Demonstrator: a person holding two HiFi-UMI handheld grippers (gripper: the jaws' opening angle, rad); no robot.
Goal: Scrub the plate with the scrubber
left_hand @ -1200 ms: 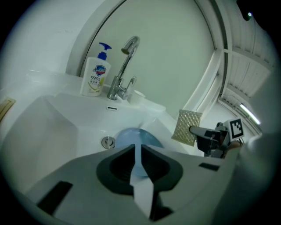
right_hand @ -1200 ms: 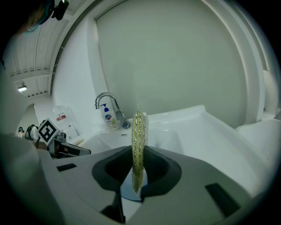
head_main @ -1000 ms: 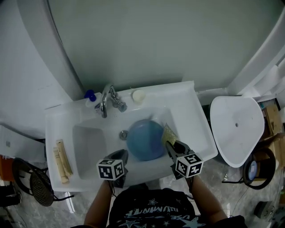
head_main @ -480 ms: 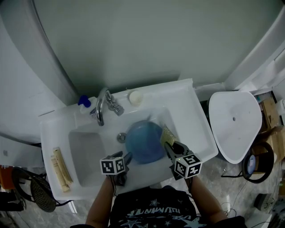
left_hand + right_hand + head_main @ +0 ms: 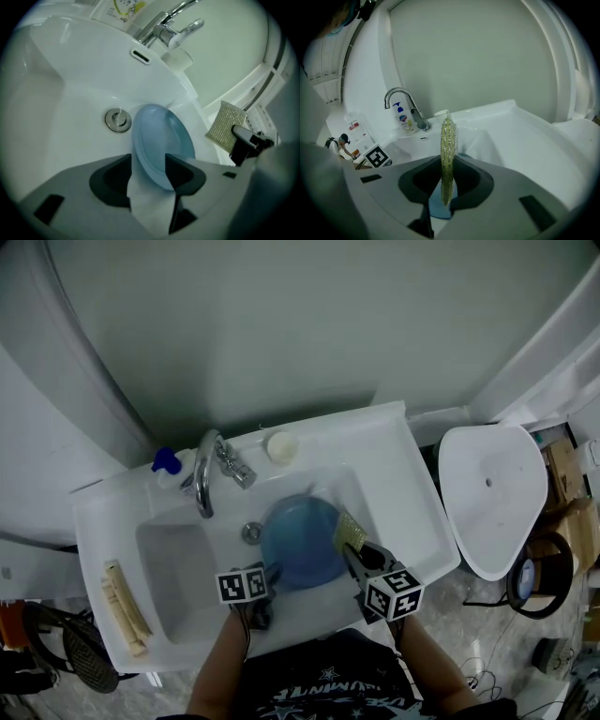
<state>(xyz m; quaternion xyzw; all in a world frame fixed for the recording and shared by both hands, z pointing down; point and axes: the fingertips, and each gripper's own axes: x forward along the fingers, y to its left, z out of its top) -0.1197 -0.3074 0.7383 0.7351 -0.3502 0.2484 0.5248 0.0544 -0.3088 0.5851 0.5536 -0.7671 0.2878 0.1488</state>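
Blue plate (image 5: pixel 300 540) in white sink (image 5: pixel 408 493), grey-green wall (image 5: pixel 309 334)

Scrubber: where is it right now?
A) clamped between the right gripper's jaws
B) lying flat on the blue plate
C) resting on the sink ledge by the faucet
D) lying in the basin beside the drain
A: the right gripper view shows the scrubber edge-on, pinched between the jaws of the right gripper, and the head view shows it held at the right edge of the blue plate.
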